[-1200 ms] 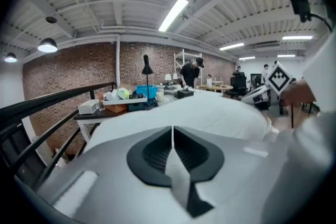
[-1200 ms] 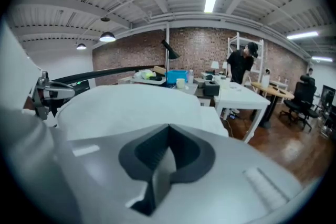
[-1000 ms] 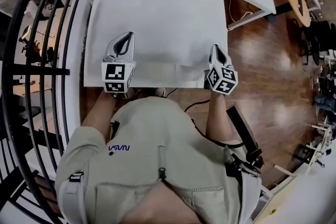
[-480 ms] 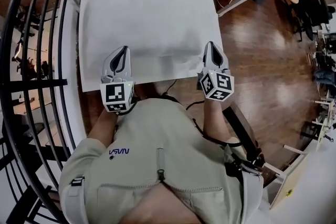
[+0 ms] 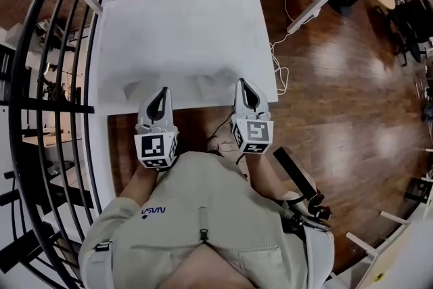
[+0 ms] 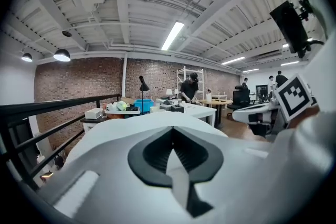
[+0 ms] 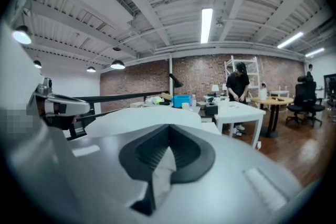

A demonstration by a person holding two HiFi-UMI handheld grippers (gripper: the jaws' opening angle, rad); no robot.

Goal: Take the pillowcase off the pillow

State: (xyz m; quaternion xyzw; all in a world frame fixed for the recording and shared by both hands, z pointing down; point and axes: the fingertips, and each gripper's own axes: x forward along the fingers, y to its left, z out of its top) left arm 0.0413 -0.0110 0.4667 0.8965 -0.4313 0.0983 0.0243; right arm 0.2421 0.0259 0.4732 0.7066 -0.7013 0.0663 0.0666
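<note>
In the head view both grippers sit side by side just below the middle of the frame, pointing toward the top of the picture and close to level. The left gripper (image 5: pixel 160 95) lies left of centre, its marker cube (image 5: pixel 155 149) nearest the body; the right gripper (image 5: pixel 246 89) lies right of centre and slightly higher in the frame, its marker cube (image 5: pixel 254 135) turned a little to the right. Each gripper's own view shows the jaws closed together, pinching a fold of the white pillowcase (image 6: pixel 177 176). The left forearm (image 5: pixel 137 181) and right forearm (image 5: pixel 261 176) are bare, drawn in close to the chest at the bottom of the frame
</note>
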